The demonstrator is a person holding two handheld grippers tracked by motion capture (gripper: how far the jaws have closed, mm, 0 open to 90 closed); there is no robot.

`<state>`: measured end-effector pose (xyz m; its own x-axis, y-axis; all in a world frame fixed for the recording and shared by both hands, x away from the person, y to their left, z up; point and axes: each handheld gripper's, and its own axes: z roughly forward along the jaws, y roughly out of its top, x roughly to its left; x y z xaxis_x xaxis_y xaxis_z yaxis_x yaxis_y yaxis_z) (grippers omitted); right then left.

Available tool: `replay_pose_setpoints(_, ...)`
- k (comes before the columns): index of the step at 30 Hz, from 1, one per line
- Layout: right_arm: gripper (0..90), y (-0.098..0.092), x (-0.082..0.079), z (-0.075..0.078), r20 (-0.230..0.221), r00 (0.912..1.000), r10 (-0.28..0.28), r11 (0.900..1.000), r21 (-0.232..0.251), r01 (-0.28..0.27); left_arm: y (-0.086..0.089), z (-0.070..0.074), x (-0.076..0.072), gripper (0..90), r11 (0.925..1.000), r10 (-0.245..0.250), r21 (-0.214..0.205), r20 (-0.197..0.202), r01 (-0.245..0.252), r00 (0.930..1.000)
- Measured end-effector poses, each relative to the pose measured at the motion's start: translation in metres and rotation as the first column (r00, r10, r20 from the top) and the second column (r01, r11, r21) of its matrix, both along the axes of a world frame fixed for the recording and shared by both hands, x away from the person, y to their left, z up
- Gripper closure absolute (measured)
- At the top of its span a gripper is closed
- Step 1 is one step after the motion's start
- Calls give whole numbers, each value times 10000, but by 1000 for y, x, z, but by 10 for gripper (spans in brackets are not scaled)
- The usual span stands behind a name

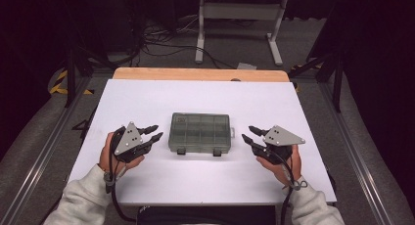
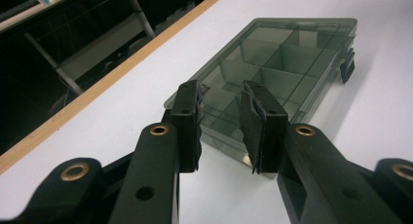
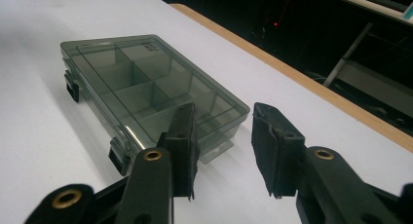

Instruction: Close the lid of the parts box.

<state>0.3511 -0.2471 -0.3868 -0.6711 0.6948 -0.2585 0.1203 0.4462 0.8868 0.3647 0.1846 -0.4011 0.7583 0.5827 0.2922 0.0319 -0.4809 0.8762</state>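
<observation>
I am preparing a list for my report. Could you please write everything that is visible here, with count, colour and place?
compartment box: one, smoky grey see-through plastic, lid shut, two dark latches on its near edge, middle of the table, between the two grippers
table: one, white top with a wooden strip along the far edge
white frame: one, on the floor beyond the table
cables: several, dark, on the floor beyond the table
left gripper: one, black with grey plate, left of the box, jaws apart, nothing between them
right gripper: one, black with grey plate, right of the box, jaws apart, nothing between them
sleeves: two, light grey, near edge
</observation>
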Motion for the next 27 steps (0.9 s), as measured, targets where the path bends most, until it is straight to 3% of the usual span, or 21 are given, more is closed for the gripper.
replay_pose_setpoints(9,558,-9,-6,-3,94,10000,0,10000,-76,1,14,-6,-6,620,9993,288,-228,-11,-289,9996)
replay_pose_setpoints(27,449,-23,-11,-19,-61,9986,-533,9975,-468,529,38,-23,-19,441,9957,916,-101,-95,-917,9958)
